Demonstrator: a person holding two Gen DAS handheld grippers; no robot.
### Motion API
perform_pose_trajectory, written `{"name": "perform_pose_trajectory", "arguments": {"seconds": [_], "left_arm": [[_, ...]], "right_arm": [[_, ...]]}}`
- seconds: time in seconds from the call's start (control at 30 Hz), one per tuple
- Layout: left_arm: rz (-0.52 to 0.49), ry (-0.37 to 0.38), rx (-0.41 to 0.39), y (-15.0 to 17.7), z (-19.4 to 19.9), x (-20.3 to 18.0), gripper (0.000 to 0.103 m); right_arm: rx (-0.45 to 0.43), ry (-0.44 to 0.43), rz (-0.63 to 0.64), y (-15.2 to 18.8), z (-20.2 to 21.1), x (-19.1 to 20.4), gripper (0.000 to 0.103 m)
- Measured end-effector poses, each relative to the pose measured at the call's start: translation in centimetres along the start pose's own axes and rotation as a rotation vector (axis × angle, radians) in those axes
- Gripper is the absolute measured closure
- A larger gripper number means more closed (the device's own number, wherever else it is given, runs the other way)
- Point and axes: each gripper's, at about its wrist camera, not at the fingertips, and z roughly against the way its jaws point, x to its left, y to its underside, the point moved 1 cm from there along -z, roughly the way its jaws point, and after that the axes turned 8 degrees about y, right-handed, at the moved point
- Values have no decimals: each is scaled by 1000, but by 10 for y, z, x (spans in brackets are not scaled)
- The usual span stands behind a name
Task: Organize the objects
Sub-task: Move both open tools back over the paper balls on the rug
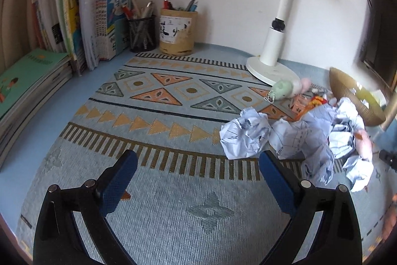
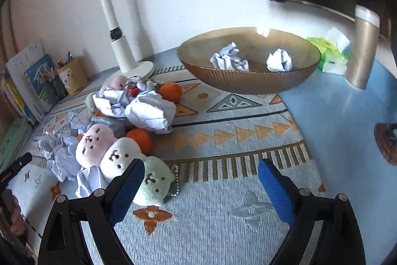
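A brown glass bowl [image 2: 248, 81] stands on the patterned mat and holds two crumpled paper balls [image 2: 229, 58]. A pile of crumpled paper [image 2: 148, 111], two oranges [image 2: 171, 91] and plush toys in pink [image 2: 93, 143], white [image 2: 121, 155] and green [image 2: 155, 180] lies left of it. My right gripper [image 2: 201, 178] is open and empty, its left finger beside the green plush. My left gripper [image 1: 198, 173] is open and empty over the mat, left of the crumpled paper [image 1: 245, 133]. The bowl [image 1: 352, 96] shows at the right edge.
A white desk lamp [image 1: 273, 66] stands at the back. Two pen holders [image 1: 178, 31] and upright books [image 1: 99, 16] line the wall; stacked books [image 1: 27, 81] lie at left. A tissue pack [image 2: 332, 56] and a gold cylinder [image 2: 362, 51] stand right of the bowl.
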Motion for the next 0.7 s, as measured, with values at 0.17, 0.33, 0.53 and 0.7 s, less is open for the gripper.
{"name": "perform_pose_trajectory", "arguments": {"seconds": [0.17,0.33,0.53,0.7], "left_arm": [[2,1,5,0,-3,-1,5],[29,3,-4,1,-2,3,5],[22,7,4,0,-5,5,5],[36,165,57,2,4,-24,5]], "right_arm": [[-8,-11,50,1,0,7,11],[13,-59,68,3,-1,10,11],[28,-113,98,6,-2,17,11],[102,-203,234,3,-12,28,11]]}}
